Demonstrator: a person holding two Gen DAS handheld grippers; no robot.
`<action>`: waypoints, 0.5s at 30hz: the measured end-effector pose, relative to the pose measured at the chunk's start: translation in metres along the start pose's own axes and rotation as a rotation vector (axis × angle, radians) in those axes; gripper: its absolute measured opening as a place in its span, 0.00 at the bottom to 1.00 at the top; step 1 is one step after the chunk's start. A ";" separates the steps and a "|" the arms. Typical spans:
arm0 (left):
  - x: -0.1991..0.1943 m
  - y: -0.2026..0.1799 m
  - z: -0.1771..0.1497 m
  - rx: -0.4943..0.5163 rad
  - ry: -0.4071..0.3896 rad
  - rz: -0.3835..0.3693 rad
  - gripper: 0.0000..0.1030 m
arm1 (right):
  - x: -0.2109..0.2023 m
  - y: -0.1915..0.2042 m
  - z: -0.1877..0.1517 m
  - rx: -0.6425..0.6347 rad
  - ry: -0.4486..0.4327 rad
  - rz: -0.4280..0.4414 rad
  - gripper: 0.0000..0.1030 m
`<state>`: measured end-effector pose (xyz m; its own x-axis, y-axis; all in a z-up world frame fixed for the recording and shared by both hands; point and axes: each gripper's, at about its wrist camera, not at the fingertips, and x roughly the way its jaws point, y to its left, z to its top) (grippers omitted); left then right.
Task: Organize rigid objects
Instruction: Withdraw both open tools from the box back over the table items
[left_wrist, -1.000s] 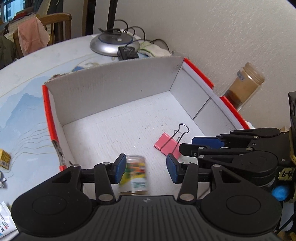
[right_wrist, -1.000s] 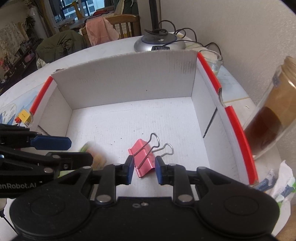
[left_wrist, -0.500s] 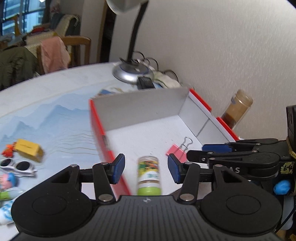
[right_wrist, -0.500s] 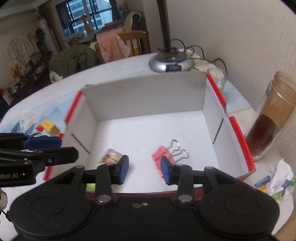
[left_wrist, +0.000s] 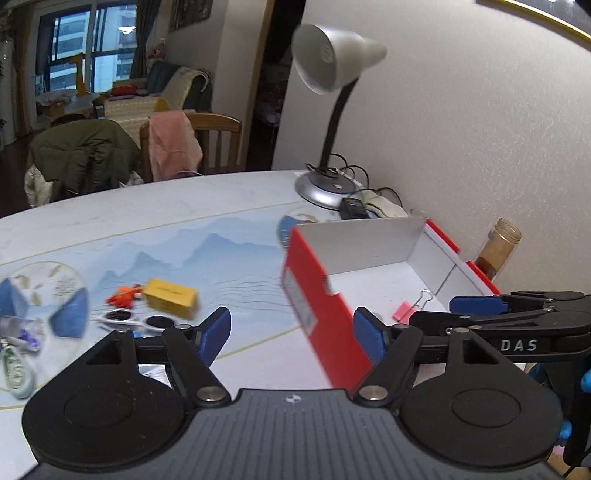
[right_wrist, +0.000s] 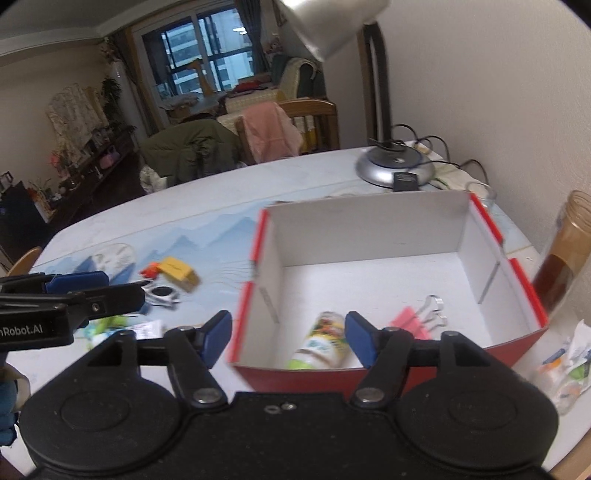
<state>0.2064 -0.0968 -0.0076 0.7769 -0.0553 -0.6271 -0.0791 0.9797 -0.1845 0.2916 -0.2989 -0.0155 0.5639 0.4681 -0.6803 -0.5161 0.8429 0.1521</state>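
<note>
- Inside the red-and-white cardboard box (right_wrist: 369, 236), small jar (right_wrist: 321, 343) and pink binder clip (right_wrist: 412, 323) now lie released.
- My left gripper (left_wrist: 291, 334) and right gripper (right_wrist: 286, 336) have just been opening, wide and empty; table clutter comes next, I judge.

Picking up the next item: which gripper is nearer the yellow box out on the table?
Left. The left gripper is open outside the red box, on the side where the yellow box lies. The right gripper, also open, hangs over the red box's front wall.
</note>
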 end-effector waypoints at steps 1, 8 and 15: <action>-0.005 0.006 -0.002 -0.004 -0.002 0.007 0.71 | 0.000 0.007 -0.001 0.002 -0.004 0.007 0.73; -0.034 0.053 -0.013 -0.036 -0.019 0.049 0.79 | 0.001 0.050 -0.008 0.025 -0.012 0.040 0.83; -0.055 0.097 -0.021 -0.066 -0.025 0.075 0.84 | 0.003 0.093 -0.015 0.016 -0.014 0.076 0.88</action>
<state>0.1429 -0.0026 -0.0073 0.7824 0.0232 -0.6223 -0.1779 0.9660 -0.1876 0.2357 -0.2228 -0.0144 0.5323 0.5347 -0.6563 -0.5478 0.8086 0.2145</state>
